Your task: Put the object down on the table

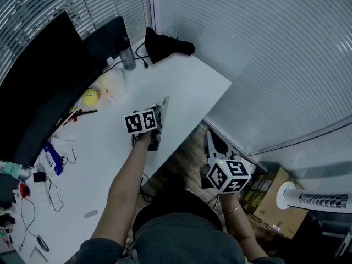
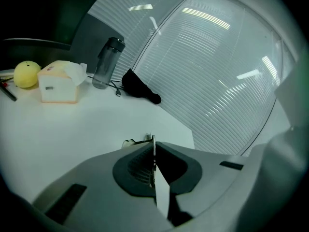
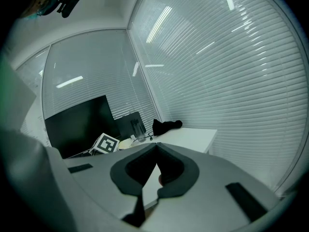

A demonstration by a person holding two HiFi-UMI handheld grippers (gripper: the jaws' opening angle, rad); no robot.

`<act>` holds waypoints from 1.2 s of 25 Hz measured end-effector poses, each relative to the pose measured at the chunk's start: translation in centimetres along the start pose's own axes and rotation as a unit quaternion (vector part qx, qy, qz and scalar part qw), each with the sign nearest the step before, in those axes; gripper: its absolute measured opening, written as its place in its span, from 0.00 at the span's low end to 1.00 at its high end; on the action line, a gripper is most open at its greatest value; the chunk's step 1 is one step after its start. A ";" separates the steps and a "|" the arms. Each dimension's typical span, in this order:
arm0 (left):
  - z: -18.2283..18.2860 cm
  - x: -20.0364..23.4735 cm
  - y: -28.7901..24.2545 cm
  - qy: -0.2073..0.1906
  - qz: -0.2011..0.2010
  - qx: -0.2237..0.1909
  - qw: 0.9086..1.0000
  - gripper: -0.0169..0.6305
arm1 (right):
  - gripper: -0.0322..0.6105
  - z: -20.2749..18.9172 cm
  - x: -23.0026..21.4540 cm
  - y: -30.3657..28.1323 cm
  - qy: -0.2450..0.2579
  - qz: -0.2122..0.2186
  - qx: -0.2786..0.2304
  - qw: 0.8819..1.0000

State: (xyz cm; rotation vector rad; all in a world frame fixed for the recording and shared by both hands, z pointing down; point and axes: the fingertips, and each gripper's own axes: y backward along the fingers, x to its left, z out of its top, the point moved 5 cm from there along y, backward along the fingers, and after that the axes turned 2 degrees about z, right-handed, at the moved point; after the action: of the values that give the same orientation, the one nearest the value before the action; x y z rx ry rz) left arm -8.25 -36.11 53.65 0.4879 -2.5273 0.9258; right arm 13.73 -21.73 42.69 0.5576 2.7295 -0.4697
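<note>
Head view: left tool [image 1: 160, 111] hangs over the white surface [image 1: 190, 81]. Right tool [image 1: 213, 147] is off its edge, and the print on the cardboard box [image 1: 273, 198] beside it is unreadable.
Left gripper view: jaws clenched on a thin metal piece [image 2: 153, 147].
Right gripper view: jaws pressed together, holding nothing.

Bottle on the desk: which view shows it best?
Left gripper view: the bottle stands large, side-on and unblocked, right of the tissue box. The head view shows the bottle smaller, from above. The right gripper view shows it tiny and far off.
</note>
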 end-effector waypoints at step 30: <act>0.1 1.5 -0.5 0.007 0.021 0.006 1.000 0.08 | 0.06 -0.1 0.0 -0.5 0.002 0.005 0.008 1.000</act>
State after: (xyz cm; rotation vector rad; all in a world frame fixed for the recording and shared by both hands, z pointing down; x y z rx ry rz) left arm -9.33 -36.82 54.54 0.4314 -2.5291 0.9558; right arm 13.50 -22.08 42.93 0.5765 2.7284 -0.4877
